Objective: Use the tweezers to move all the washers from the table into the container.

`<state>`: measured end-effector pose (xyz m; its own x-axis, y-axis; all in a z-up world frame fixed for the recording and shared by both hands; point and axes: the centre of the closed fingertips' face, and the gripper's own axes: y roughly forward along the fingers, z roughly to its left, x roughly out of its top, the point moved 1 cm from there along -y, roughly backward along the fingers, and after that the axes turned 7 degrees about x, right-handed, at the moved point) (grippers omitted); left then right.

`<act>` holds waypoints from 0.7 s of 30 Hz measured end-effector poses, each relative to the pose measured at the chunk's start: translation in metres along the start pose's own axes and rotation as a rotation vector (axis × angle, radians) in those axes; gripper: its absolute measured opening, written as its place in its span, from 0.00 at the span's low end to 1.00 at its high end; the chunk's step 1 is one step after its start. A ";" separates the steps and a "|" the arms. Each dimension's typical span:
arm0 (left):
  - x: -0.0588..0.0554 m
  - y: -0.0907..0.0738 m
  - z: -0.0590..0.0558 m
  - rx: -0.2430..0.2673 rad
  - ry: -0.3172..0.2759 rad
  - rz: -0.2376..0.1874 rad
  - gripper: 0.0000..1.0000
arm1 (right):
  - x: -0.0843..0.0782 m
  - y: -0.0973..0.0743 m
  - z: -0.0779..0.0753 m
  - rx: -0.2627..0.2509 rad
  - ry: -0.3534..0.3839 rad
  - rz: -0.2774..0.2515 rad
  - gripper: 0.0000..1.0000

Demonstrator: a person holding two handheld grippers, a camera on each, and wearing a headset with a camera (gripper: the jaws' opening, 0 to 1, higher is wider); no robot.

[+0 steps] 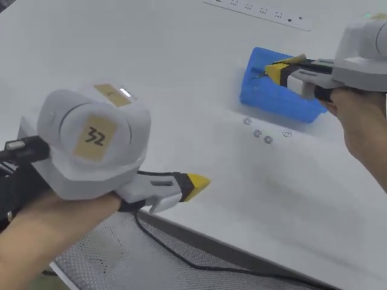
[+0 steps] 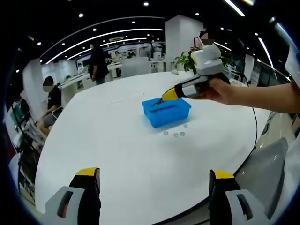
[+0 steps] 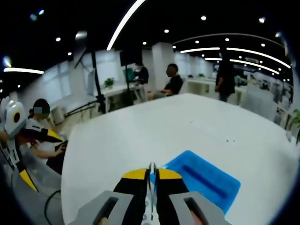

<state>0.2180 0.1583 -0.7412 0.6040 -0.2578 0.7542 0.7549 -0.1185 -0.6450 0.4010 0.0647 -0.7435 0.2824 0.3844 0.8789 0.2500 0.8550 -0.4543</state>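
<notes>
Several small metal washers (image 1: 263, 134) lie on the white table just in front of a blue container (image 1: 275, 96). My right gripper (image 1: 279, 71) is shut on thin tweezers (image 1: 261, 75), whose tips hang over the container's open top. I cannot tell whether they hold a washer. In the right gripper view the tweezers (image 3: 152, 167) stick out between the shut jaws (image 3: 151, 177), with the container (image 3: 201, 180) just ahead. My left gripper (image 1: 195, 183) hovers at the table's near edge, well short of the washers. Its jaws stand wide apart (image 2: 154, 187) and hold nothing. That view shows the container (image 2: 166, 111), washers (image 2: 176, 134) and right gripper (image 2: 187, 89).
A power strip (image 1: 260, 11) lies at the table's far edge. A black cable (image 1: 199, 263) runs under the near edge over a mesh chair seat (image 1: 103, 257). Bare table stretches left of the container. People sit and stand at desks in the background.
</notes>
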 end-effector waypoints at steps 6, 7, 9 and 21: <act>-0.001 0.000 0.000 -0.002 -0.001 0.002 0.99 | -0.017 0.000 0.011 0.016 0.029 0.028 0.01; -0.001 0.001 0.000 -0.002 0.001 0.003 0.99 | -0.019 0.000 0.015 0.023 0.035 0.032 0.01; -0.001 0.002 0.000 -0.003 0.017 0.003 0.99 | -0.021 -0.003 0.022 0.032 0.047 0.035 0.01; 0.027 0.031 -0.019 -0.096 0.186 -0.125 0.71 | -0.014 -0.028 0.078 0.173 0.103 0.056 0.01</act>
<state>0.2529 0.1296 -0.7427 0.4434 -0.4066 0.7988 0.7875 -0.2488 -0.5638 0.3181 0.0627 -0.7319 0.3871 0.4028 0.8294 0.0713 0.8837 -0.4625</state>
